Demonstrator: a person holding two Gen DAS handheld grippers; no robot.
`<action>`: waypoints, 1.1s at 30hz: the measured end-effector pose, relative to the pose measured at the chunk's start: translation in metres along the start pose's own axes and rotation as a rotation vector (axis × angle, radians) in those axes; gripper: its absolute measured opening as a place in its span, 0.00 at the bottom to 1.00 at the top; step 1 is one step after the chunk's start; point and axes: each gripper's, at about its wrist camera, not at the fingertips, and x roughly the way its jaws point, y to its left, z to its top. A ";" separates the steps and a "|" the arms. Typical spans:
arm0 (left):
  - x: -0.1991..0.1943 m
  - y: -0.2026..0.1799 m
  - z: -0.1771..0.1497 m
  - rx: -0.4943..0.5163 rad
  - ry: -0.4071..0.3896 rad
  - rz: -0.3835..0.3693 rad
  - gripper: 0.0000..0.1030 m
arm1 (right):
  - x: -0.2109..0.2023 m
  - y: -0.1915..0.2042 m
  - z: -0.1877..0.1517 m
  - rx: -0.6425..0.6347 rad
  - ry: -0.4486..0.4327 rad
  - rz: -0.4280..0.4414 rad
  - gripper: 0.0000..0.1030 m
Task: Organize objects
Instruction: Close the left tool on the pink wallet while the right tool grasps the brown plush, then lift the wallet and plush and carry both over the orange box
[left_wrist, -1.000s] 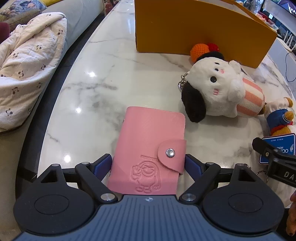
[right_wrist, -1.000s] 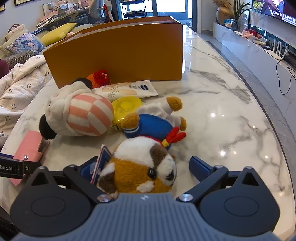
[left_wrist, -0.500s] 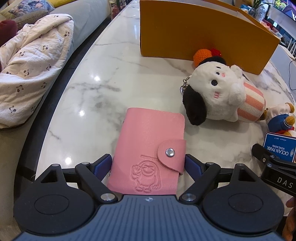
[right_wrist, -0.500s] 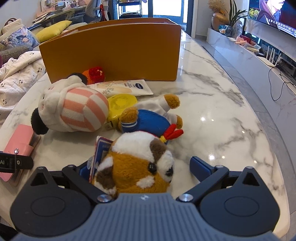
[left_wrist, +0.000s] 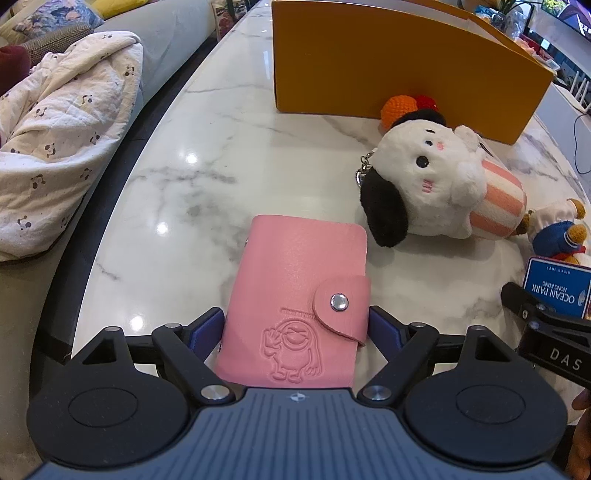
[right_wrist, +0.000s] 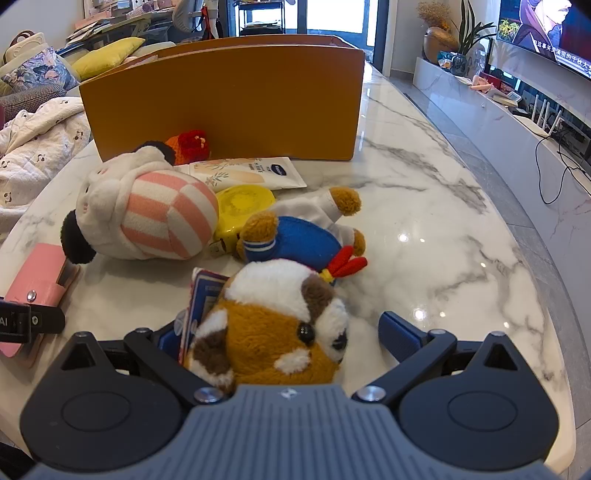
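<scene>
A pink snap wallet (left_wrist: 295, 280) lies on the marble table (left_wrist: 221, 166) between the fingers of my left gripper (left_wrist: 295, 325). Both blue pads touch its sides, so that gripper is shut on it. In the right wrist view a brown-and-white plush (right_wrist: 273, 325) with a blue Ocean Park tag (right_wrist: 203, 295) sits between the fingers of my right gripper (right_wrist: 284, 334). Its jaws are closing. The left pad is against the tag, while the right fingertip (right_wrist: 399, 332) stands clear of the plush. The wallet (right_wrist: 37, 273) shows at the left edge of that view.
An orange box (right_wrist: 221, 103) stands at the back. In front of it lie a white striped plush dog (right_wrist: 147, 218), a blue-clothed plush (right_wrist: 295, 240), a yellow disc (right_wrist: 243, 199), a cream tube (right_wrist: 251, 173) and a red-orange crochet toy (right_wrist: 188, 144). A blanket-covered sofa (left_wrist: 55, 147) runs along the left.
</scene>
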 end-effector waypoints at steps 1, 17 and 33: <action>0.000 -0.001 0.000 0.004 0.002 -0.002 0.95 | -0.001 0.000 0.000 -0.004 -0.005 0.000 0.90; -0.005 -0.008 -0.002 0.038 0.002 -0.010 0.91 | -0.008 -0.001 0.003 0.011 -0.026 0.000 0.54; -0.016 -0.012 -0.002 0.056 -0.031 -0.014 0.90 | -0.026 -0.003 0.006 0.019 -0.059 0.011 0.54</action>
